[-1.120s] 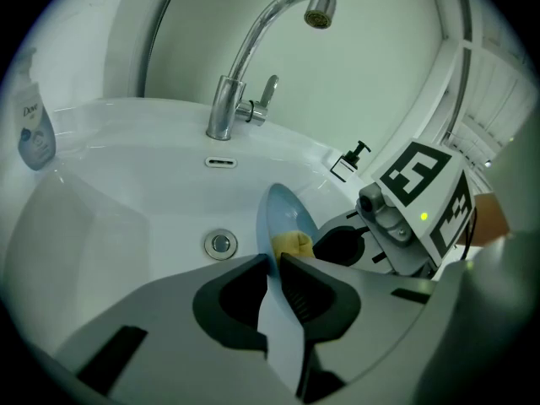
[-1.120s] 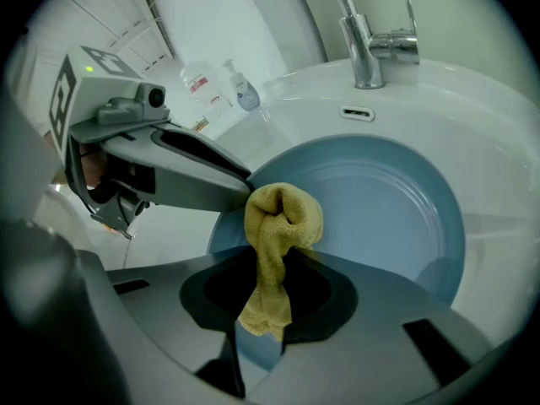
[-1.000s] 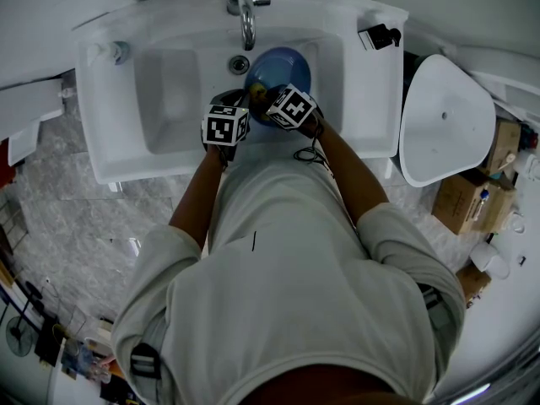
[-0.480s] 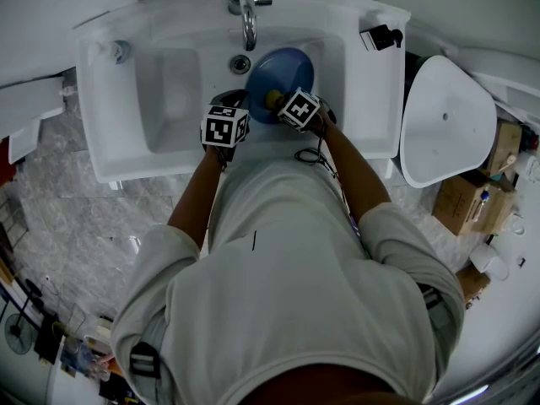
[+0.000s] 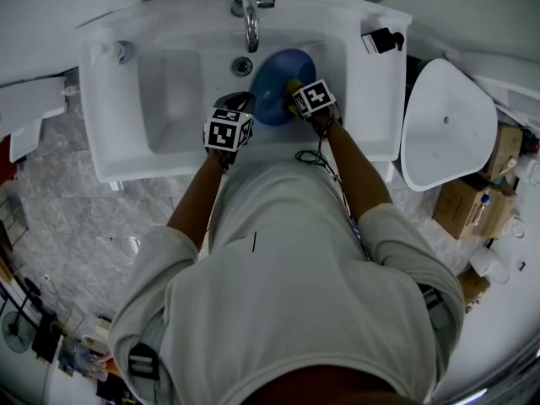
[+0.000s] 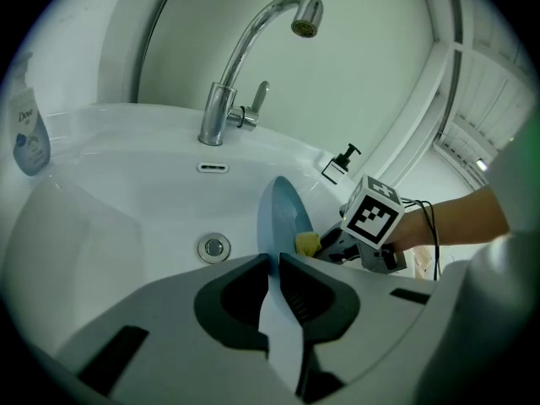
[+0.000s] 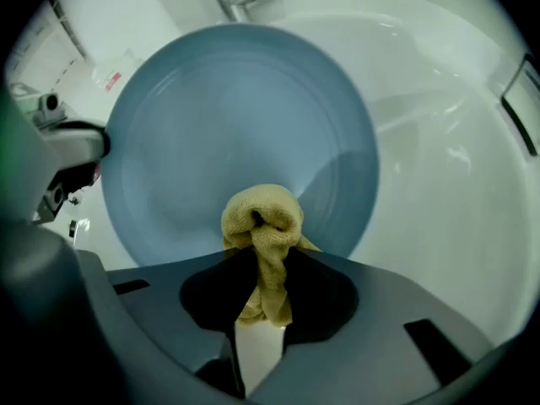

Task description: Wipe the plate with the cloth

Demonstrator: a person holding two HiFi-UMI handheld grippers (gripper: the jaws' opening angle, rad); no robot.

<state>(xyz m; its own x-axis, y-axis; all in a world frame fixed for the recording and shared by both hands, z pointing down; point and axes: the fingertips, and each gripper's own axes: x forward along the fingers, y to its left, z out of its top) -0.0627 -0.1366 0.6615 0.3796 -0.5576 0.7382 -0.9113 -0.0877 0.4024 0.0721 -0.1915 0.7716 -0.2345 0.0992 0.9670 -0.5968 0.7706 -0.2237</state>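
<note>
**A:** What's in the sink?

**B:** The white ceramic sink basin (image 5: pixel 169 99) holds a round blue plate (image 5: pixel 274 87), directly in front of the chrome faucet (image 5: pixel 247 15). The drain (image 6: pixel 214 246) sits between the faucet and the plate.

**A:** Plate orientation?

**B:** It stands on edge, tilted, with its rim line running from the front of the basin towards the faucet. The left gripper (image 6: pixel 274 264) sees it edge-on, jaws clamped on the rim furthest from the faucet. The broad face points at the right gripper (image 7: pixel 263 256).

**A:** Cloth?

**B:** The yellow terry cloth (image 7: pixel 261 226) is bunched and pinched between the right gripper's jaws. The wad points straight out along the jaws, and its tip looks pressed against the lower part of the plate's face.
</note>
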